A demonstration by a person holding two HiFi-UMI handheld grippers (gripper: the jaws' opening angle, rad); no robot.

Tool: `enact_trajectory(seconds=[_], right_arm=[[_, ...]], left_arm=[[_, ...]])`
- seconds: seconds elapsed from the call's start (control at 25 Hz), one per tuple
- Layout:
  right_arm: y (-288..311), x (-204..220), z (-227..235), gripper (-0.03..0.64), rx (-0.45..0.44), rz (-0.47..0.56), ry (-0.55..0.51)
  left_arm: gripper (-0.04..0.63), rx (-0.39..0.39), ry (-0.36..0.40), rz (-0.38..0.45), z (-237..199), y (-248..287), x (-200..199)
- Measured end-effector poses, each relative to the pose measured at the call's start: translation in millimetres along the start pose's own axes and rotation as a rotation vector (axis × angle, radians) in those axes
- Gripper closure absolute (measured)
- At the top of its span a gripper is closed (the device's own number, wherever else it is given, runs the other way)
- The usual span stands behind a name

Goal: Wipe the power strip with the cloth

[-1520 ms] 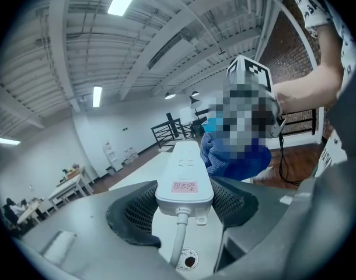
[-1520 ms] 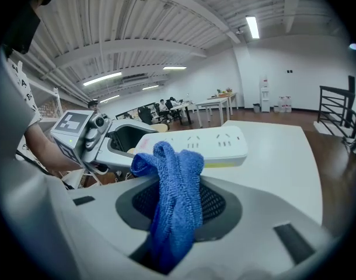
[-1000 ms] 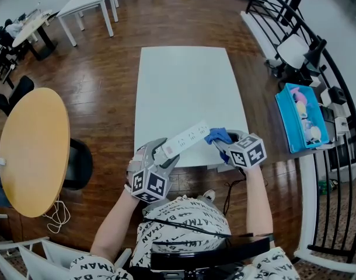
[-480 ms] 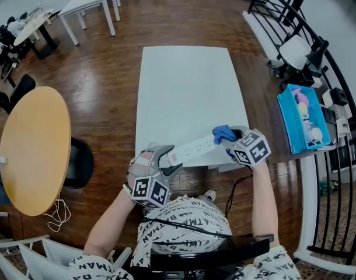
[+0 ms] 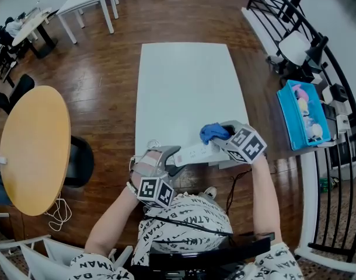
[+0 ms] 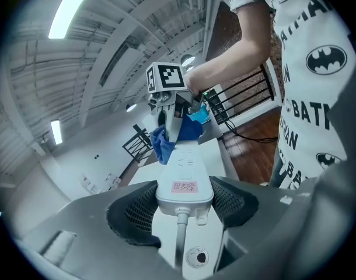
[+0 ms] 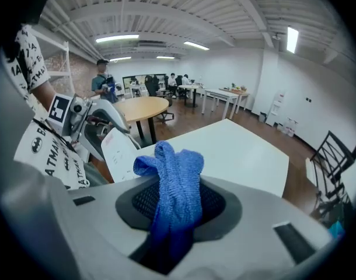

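A white power strip [image 5: 195,153] is held over the near edge of the white table [image 5: 189,86]. My left gripper [image 5: 169,158] is shut on its cable end; in the left gripper view the strip [image 6: 184,182] sits squeezed between both pads with its cable running down. My right gripper [image 5: 220,137] is shut on a blue cloth [image 5: 212,132], which lies against the strip's far end. In the right gripper view the cloth [image 7: 177,191] bunches up between the jaws, and the strip [image 7: 121,153] shows at the left. The left gripper view shows the cloth [image 6: 166,140] draped on the strip.
A round wooden table [image 5: 32,147] stands to the left with a black chair [image 5: 79,162]. At the right are a black railing [image 5: 335,127] and a blue bin [image 5: 300,112]. A black cable [image 5: 231,188] hangs below the table's near edge. People sit at far tables [image 7: 166,83].
The power strip has rolled and sunk toward the table's near edge. The right gripper with the cloth has shifted up and left along the strip's end. The left gripper moved slightly right and down.
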State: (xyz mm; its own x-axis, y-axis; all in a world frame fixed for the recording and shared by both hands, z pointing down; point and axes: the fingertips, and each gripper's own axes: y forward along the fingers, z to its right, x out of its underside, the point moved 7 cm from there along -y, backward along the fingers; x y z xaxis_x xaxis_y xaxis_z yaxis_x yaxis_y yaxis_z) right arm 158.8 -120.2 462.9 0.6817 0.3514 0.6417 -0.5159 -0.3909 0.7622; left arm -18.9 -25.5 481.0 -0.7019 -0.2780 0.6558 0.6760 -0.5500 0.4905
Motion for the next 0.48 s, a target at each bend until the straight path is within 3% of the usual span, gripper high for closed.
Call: enact_trajectory(seconds=[0.2, 0.48], right_arm=[[4.8, -15.4, -20.6, 0.482, -0.024, -0.086, -0.162], [9.9, -40.7, -48.9, 0.482, -0.131, -0.075, -0.272]], left_arm=[[0.313, 0.026, 0.049, -0.019, 2.6, 2.8, -0.2], [0.313, 0.050, 0.079, -0.027, 6.4, 7.5, -1.2]])
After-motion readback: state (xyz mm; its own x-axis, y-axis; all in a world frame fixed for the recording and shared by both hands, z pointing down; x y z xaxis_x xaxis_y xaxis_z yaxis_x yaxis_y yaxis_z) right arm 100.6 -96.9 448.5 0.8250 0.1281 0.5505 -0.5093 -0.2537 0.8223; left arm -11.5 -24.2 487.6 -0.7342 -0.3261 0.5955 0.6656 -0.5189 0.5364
